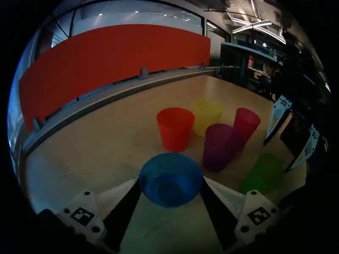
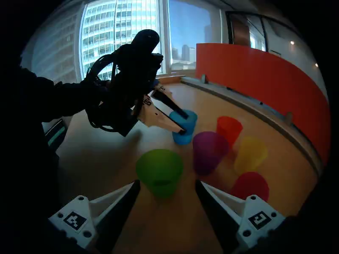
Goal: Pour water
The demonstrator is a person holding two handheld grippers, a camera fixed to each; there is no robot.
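**Blue cup gripped, green cup waiting**

Blue plastic cup (image 1: 170, 169) sits between the 2 fingers of my left claw (image 1: 170, 181). Both fingers look pressed against its sides, so I judge it held. From the right gripper view it is low, at or just above the tabletop (image 2: 106, 161); I cannot tell which. I also cannot tell whether there is water in it, because the tinted wall hides any level.

My right claw (image 2: 167, 182) is spread wide, and the green cup (image 2: 159, 171) stands upright just ahead, between its 2 fingers. There is a gap on each side, so that claw touches nothing.

Farther out stand 4 more cups in a close group. The purple cup (image 2: 208, 150) is just beside the green one, with the orange cup (image 2: 229, 129), the yellow cup (image 2: 251, 154) and the red cup (image 2: 251, 186) beyond it.

I take the green cup as the one to fill. These are the risks I see:

- The blue cup is smooth and tapered, so it could slip or twist in my left claw once I tilt it.
- The green cup is light and not held, so a bump from the blue rim could tip it.
- The purple cup is so near that a stray stream could land in it or on the tabletop.
- If I close my right claw too hard to steady the green cup, its thin wall could buckle.
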